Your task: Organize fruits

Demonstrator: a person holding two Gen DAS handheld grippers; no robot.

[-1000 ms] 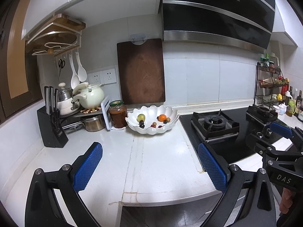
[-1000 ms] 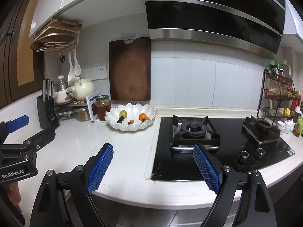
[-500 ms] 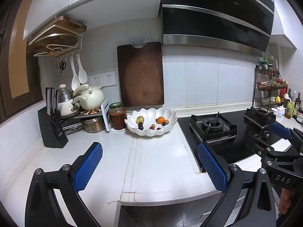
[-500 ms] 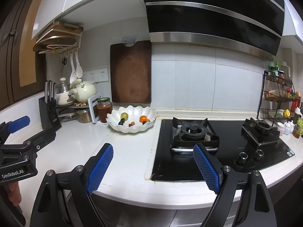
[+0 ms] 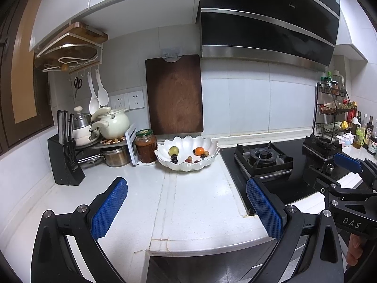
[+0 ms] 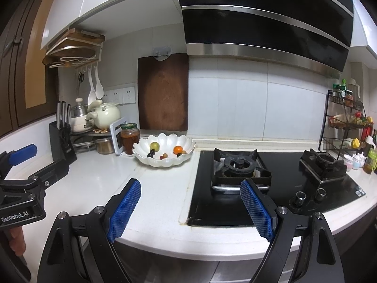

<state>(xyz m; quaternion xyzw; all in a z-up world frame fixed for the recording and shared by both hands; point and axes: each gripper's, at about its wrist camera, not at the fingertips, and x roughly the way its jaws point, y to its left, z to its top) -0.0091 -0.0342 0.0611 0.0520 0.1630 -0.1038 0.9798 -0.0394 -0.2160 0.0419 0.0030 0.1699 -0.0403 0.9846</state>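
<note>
A white scalloped bowl [image 5: 212, 151] [image 6: 143, 156] stands at the back of the white counter. It holds a green fruit [image 5: 173, 150] [image 6: 154, 145], an orange one [image 5: 199, 151] [image 6: 178, 150], dark grapes [image 5: 174, 159] [image 6: 151, 153] and small reddish berries [image 5: 189, 159]. My left gripper [image 5: 187, 202] hangs open above the counter's front edge, well short of the bowl, nothing between its blue pads. My right gripper [image 6: 190, 208] is open too, over the seam between counter and hob, with the bowl far ahead to its left.
A jar of red preserve [image 5: 146, 146] stands just left of the bowl, with pots, a kettle and a knife block [image 5: 64, 162] beyond. A dark cutting board [image 5: 174, 94] leans on the wall. The black gas hob [image 6: 240, 167] fills the right; a spice rack [image 6: 346, 122] sits far right.
Both views have tilted slightly, so the bowl and counter sit a little lower in the pictures. Neither gripper's jaws have changed, and nothing on the counter has moved.
</note>
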